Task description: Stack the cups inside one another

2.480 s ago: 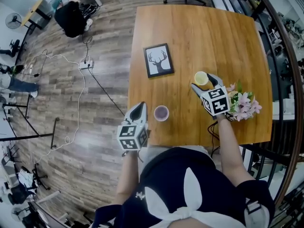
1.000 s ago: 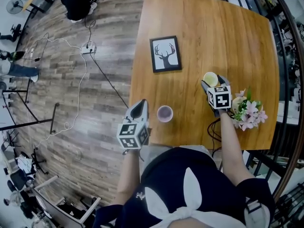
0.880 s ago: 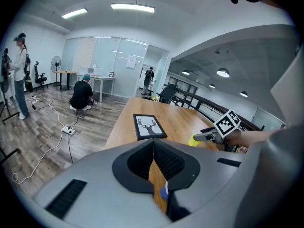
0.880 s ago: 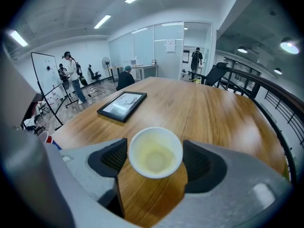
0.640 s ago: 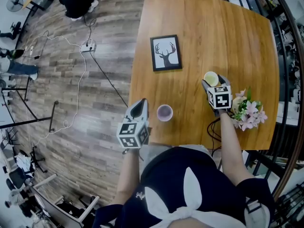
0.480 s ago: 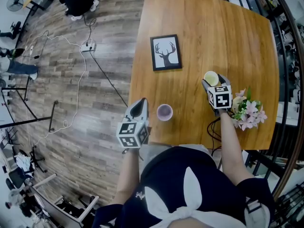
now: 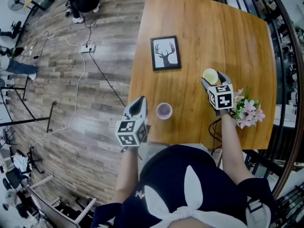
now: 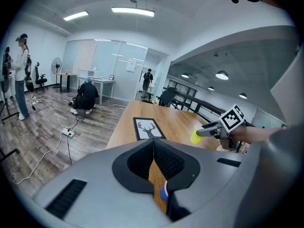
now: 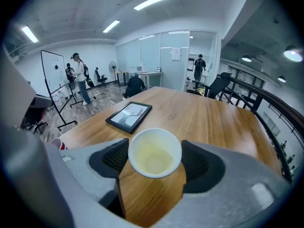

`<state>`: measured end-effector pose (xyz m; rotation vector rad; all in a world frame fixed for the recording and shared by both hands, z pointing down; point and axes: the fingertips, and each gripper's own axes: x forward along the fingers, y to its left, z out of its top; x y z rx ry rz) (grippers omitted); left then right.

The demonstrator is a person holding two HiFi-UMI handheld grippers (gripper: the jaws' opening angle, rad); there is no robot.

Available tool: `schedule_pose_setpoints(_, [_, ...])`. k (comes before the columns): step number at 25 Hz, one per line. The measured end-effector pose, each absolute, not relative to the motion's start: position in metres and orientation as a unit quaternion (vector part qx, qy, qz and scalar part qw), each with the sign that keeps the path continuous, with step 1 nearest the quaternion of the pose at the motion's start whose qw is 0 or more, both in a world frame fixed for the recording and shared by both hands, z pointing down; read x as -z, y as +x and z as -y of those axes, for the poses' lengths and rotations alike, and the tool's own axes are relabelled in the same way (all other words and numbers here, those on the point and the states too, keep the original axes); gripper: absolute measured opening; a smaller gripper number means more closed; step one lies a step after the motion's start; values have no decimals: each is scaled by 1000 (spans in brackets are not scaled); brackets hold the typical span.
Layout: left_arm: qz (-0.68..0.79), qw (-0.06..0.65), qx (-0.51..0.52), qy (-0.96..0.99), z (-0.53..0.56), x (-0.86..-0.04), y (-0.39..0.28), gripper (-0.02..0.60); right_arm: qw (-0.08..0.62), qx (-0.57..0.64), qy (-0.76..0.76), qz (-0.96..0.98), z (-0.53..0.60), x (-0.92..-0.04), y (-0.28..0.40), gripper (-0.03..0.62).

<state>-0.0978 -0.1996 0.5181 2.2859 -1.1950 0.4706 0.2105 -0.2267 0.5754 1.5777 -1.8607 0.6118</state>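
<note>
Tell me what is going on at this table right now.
A person works at a wooden table with a gripper in each hand. The right gripper is shut on a yellow cup. The left gripper is shut and empty, at the table's near edge beside a purple cup. The two cups are apart, not yet stacked. A framed deer picture lies farther back.

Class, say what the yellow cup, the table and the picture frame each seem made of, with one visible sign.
Yellow cup: likely paper or thin plastic, matte; thin rolled rim, pale inside.
Table: wood or veneer, satin; grain streaks run along it.
Picture frame: smooth black border, wood or plastic, cannot tell; its front looks glazed, catching pale reflections.
</note>
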Motion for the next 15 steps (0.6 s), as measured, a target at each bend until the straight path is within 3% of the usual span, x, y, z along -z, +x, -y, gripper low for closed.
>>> schedule_pose_setpoints(15, [446,241,-149,849,176,-494,-113,18,261,-153,594,745,210,-469,174,344])
